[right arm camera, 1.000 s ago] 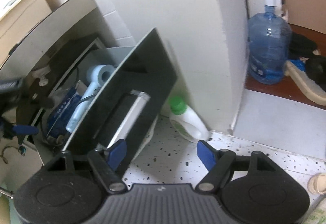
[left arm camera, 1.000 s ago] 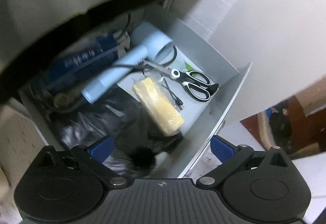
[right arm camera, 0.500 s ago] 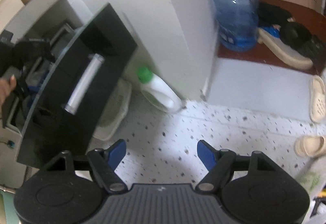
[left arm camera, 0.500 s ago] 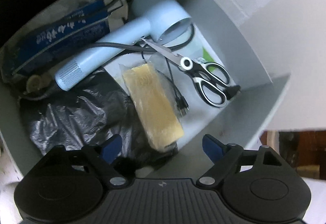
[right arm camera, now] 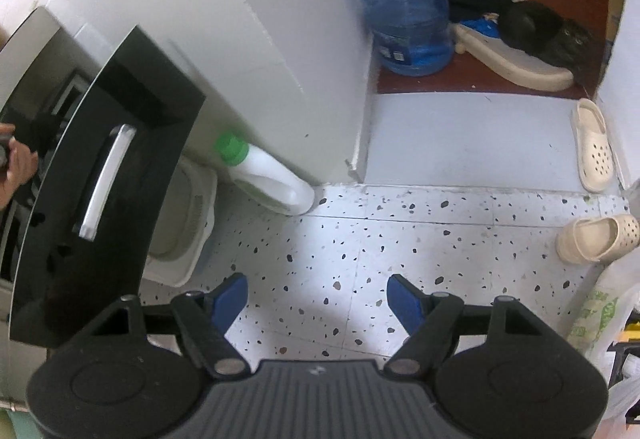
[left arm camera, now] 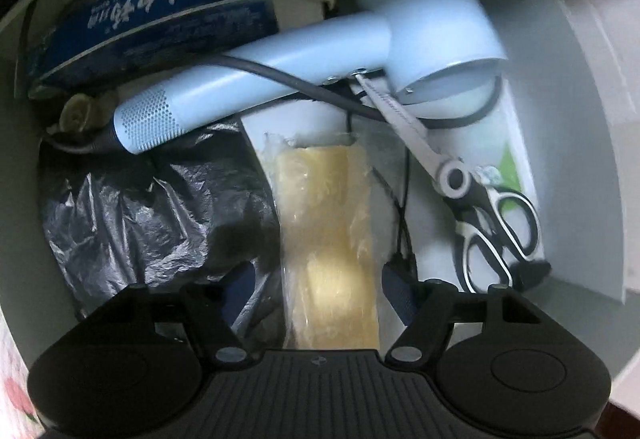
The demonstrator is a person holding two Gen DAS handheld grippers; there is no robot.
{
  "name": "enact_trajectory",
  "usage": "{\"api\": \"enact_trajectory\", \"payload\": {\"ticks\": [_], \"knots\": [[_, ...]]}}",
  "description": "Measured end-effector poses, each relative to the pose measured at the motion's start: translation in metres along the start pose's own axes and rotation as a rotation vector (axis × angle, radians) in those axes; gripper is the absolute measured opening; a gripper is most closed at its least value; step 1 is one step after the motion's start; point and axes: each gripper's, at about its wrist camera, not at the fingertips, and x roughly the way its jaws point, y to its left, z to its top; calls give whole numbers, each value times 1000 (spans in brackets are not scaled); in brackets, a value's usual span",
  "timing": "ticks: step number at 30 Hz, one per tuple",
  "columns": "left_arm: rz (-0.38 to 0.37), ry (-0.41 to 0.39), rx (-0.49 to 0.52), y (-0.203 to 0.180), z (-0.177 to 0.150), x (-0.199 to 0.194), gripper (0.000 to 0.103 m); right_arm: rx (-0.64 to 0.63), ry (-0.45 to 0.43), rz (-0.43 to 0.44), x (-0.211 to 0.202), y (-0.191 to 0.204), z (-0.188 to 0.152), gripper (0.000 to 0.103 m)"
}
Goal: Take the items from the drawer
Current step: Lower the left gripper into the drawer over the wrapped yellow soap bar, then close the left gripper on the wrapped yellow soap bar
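1. Now that my left tool (left arm camera: 318,285) has dropped into the drawer (left arm camera: 580,119), its jaws have just been closing around the wrapped yellow block (left arm camera: 326,223); whether the pads press it yet, I cannot tell.
2. That block lies between the black plastic bag (left arm camera: 140,215) and the scissors (left arm camera: 480,207), below the hair dryer (left arm camera: 320,51).
3. My right tool (right arm camera: 318,297) hangs open and empty over the floor (right arm camera: 340,239), so lifting comes next.

drawer (left arm camera: 580,87): left gripper (left arm camera: 318,289) closing astride wrapped yellow block (left arm camera: 324,223); pads not yet touching
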Motion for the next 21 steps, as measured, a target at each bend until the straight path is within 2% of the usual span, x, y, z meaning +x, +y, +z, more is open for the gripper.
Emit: {"api": "enact_trajectory", "payload": {"ticks": [2, 5, 11, 12, 14, 21], "knots": [[8, 27, -26, 0, 4, 7, 72, 17, -2, -1, 0, -6, 2, 76], [20, 67, -64, 1, 10, 17, 82, 32, -4, -1, 1, -12, 2, 76], [20, 115, -96, 2, 16, 28, 81, 59, 6, -4, 5, -20, -3, 76], [24, 117, -93, 1, 16, 29, 80, 60, 9, -7, 6, -22, -2, 76], [21, 114, -86, -1, 16, 29, 68, 65, 15, -14, 9, -26, -2, 76], [35, 100, -76, -2, 13, 28, 53, 76, 19, -14, 11, -29, -3, 76]]}}
